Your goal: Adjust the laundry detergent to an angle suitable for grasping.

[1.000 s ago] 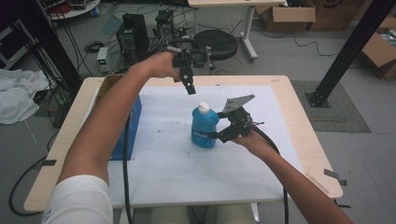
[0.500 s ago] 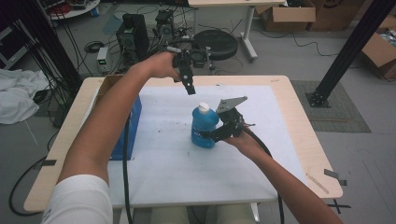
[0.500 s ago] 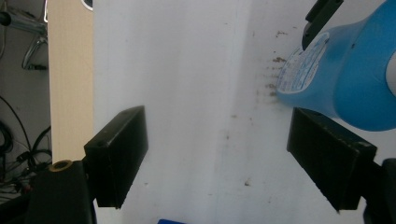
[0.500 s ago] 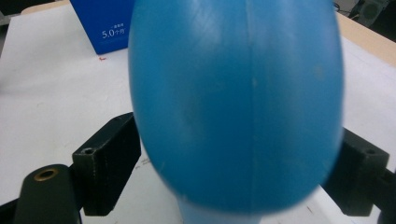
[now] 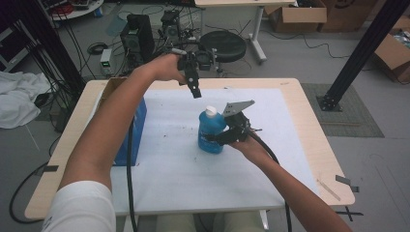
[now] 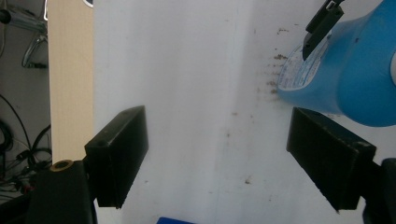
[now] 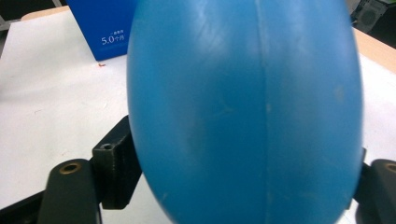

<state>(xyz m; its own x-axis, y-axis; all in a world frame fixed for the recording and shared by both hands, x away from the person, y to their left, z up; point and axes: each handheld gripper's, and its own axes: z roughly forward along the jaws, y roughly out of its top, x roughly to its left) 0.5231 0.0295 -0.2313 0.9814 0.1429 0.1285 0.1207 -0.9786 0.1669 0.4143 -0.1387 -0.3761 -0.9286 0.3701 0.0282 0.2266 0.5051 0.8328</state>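
Observation:
A blue plastic bottle (image 5: 211, 133) with a white cap stands upright on the white mat (image 5: 164, 174). My right gripper (image 5: 215, 139) reaches it from the right at mid-height. Its jaws have just been closing, and in the right gripper view both pads sit against the sides of the bottle (image 7: 243, 112). My left gripper (image 5: 195, 92) hangs above the mat behind the bottle and points down. Its jaws are open in the left gripper view (image 6: 233, 158), with nothing between them. The bottle (image 6: 355, 79) lies off to their right.
A blue box (image 5: 133, 130) stands on the mat's left side, also seen as the blue box (image 7: 107, 28) behind the bottle. The wooden table (image 5: 309, 125) borders the mat. Cables trail from both grippers toward the near edge.
My right gripper has slid left and its jaws have come around the bottle's body. The left gripper and arm have stayed in place.

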